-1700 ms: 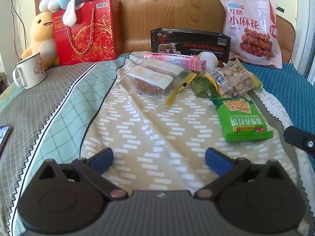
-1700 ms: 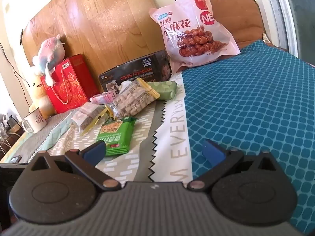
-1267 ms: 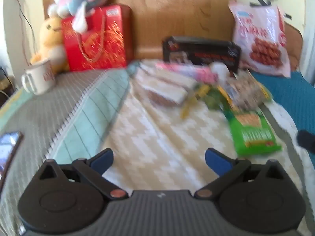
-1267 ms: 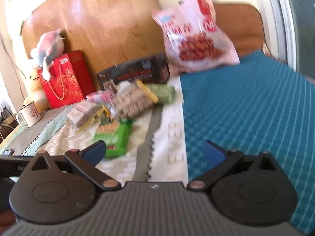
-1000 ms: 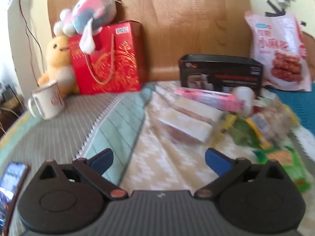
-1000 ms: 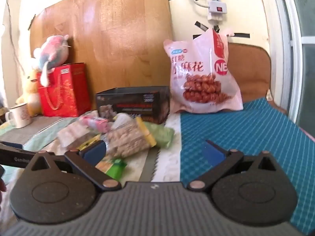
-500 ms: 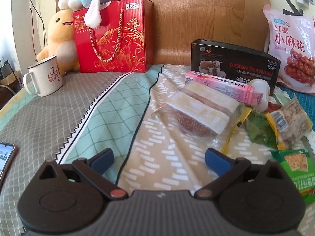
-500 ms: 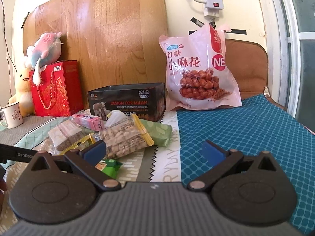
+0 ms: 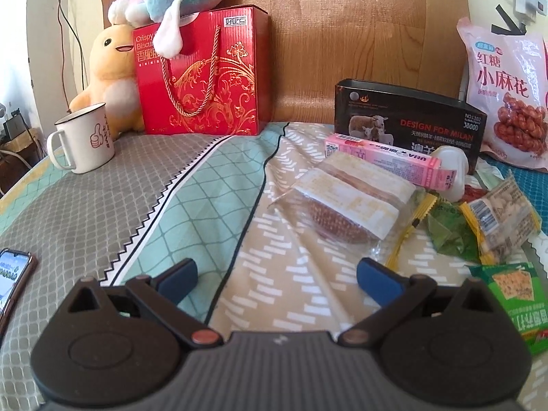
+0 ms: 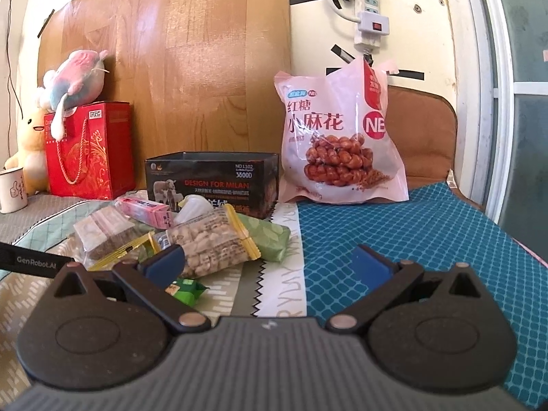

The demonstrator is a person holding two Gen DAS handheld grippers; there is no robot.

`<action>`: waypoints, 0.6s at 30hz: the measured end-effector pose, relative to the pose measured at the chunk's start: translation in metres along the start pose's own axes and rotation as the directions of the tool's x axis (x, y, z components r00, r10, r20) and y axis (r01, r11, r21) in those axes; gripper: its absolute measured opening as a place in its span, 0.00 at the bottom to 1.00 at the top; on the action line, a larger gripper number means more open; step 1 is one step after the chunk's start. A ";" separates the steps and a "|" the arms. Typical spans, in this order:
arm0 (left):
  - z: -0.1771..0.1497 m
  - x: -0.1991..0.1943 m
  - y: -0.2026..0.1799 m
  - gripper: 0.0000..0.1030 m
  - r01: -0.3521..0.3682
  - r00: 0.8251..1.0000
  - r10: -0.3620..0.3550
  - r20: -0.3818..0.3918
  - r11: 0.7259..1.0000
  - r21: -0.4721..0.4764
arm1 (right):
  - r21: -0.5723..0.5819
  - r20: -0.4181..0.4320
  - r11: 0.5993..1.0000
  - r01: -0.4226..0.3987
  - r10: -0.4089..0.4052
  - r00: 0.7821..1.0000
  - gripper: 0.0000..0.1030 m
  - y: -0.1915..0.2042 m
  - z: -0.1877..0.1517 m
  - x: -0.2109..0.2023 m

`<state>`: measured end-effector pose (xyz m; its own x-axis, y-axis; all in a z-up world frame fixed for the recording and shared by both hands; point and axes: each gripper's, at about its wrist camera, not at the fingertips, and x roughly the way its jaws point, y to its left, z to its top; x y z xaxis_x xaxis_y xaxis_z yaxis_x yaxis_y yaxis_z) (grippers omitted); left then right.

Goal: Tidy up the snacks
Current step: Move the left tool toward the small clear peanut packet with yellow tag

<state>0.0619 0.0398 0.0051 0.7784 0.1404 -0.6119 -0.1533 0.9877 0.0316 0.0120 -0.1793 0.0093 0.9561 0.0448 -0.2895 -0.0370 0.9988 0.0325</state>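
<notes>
A pile of snacks lies on the bed: a clear pack of brown cakes (image 9: pixel 346 202), a pink carton (image 9: pixel 380 156), a peanut pack with yellow ends (image 10: pixel 212 239), a green biscuit pack (image 9: pixel 513 294) and a pale green pack (image 10: pixel 267 236). An open black box (image 10: pixel 212 179) stands behind them, and a big pink bag of twists (image 10: pixel 337 144) leans on the headboard. My left gripper (image 9: pixel 275 275) is open and empty, short of the cakes. My right gripper (image 10: pixel 269 262) is open and empty, just before the peanut pack.
A red gift bag (image 9: pixel 202 75) with plush toys (image 9: pixel 113 68) stands at the back left, beside a white mug (image 9: pixel 84 138). A phone (image 9: pixel 12 277) lies at the left edge. A blue mat (image 10: pixel 411 239) covers the right side.
Both grippers have lowered and moved forward toward the snack pile. The left view has swung left, bringing the gift bag and mug closer. Both stay open.
</notes>
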 end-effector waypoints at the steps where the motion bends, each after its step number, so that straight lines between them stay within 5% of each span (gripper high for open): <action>1: 0.000 0.000 0.000 1.00 0.003 1.000 -0.003 0.001 1.000 -0.002 | 0.011 -0.003 1.000 -0.004 0.004 1.000 1.00 -0.002 0.000 0.000; 18: -0.002 -0.013 0.011 1.00 0.107 0.991 -0.103 0.088 0.993 -0.041 | 0.093 -0.003 0.992 -0.084 0.085 0.996 1.00 -0.014 -0.001 0.000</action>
<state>0.0486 0.0484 0.0119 0.8406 0.0433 -0.5399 -0.0938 0.9934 -0.0663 0.0119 -0.1931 0.0080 0.9487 0.1292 -0.2885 -0.0900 0.9853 0.1453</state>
